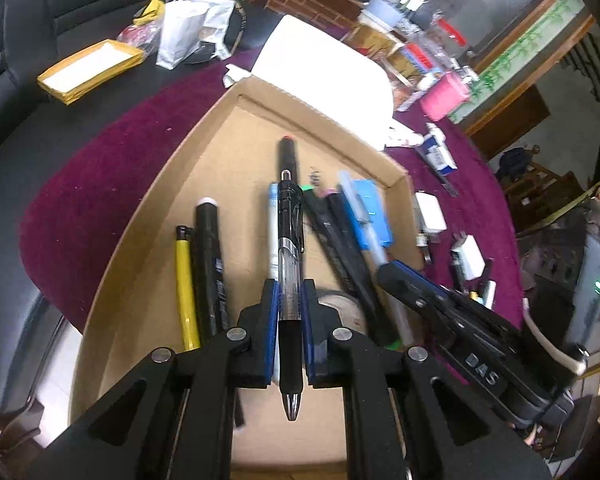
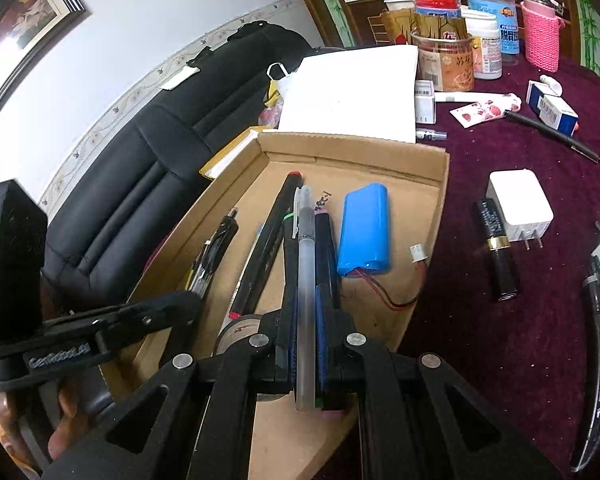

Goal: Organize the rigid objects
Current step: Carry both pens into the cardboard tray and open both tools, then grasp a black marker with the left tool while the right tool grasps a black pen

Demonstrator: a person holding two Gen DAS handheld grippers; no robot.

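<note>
The left claw [image 1: 289, 312] is gripping a black click pen [image 1: 289, 264] between its blue pads, holding it lengthwise over the cardboard tray [image 1: 148, 216], tip pointing back toward the camera. The right claw [image 2: 305, 320] is clamping a frosted clear pen [image 2: 305, 280] the same way, above the same tray.

Lying in the tray are a yellow pen [image 1: 186, 292] just beside a black marker [image 1: 211, 268], a long black marker with a red end [image 2: 266, 240], a blue battery pack [image 2: 363, 232] with red wires, and a tape roll [image 1: 342, 308] near the claws.

On the purple counter [image 2: 500, 360], outside the tray, a white charger [image 2: 518, 208] is touching a black lipstick tube [image 2: 498, 256], and a white box [image 2: 352, 92] is sitting behind the tray.
</note>
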